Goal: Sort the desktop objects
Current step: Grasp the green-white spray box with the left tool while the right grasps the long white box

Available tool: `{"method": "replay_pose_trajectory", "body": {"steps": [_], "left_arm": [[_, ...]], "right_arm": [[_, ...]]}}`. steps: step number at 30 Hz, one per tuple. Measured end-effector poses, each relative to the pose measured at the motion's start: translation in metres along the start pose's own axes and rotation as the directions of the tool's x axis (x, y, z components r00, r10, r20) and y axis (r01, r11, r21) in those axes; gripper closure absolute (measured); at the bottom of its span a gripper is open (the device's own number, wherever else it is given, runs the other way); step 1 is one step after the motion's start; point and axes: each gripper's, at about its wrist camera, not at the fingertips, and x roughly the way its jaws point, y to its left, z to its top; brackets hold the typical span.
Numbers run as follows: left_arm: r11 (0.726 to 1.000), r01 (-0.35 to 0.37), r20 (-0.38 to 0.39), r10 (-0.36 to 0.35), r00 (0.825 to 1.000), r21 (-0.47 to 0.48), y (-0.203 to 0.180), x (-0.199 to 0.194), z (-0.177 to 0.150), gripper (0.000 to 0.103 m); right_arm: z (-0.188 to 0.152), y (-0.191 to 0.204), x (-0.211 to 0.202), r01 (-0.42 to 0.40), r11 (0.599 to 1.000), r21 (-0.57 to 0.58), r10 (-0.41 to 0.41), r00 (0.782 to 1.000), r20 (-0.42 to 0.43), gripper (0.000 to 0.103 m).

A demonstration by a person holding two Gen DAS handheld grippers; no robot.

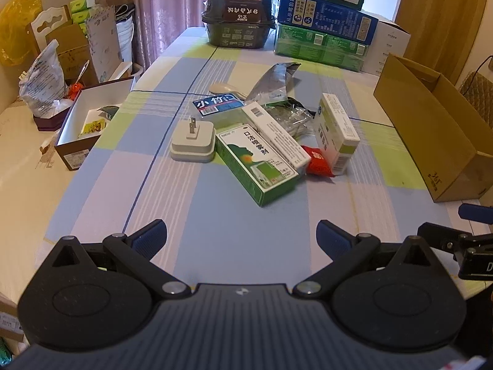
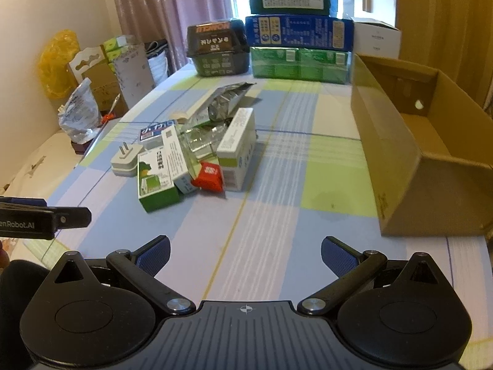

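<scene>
The left gripper's blue-padded fingers stand wide apart with nothing between them, low over the checked tablecloth. The right gripper is spread just as wide and empty, its fingers over the same cloth.

Going left to right in the left wrist view: an open white-lined box sits at the table's left edge with small packets inside; the right wrist view does not show it. Next comes a white plug adapter, prongs up. Just beside it lies a green and white carton, with a long white carton lying across its top. A small red packet is wedged between these and an upright white box. Behind the pile lie a blue-labelled packet, a crumpled silver foil bag and clear wrapping. At the far right stands an open cardboard box, well apart from the pile.

The right wrist view looks into that cardboard box, and its visible floor is bare; the left view sees only its outer wall and part of the far inner wall. Each view catches the edge of the other gripper at its side, cut off by the frame.

A pale rounded object behind the blue-labelled packet is too hidden to identify. Print on the cartons is mostly too small to read.
</scene>
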Motion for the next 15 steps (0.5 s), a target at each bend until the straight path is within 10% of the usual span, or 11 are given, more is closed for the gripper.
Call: {"method": "replay_pose_trajectory", "body": {"steps": [15], "left_arm": [[1.0,0.021,-0.026,-0.022,0.999,-0.023,-0.002,0.067,0.024,0.003]], "right_arm": [[0.041,0.003,0.062,-0.042,0.997,-0.06,0.043,0.999,0.022,0.003]]}}
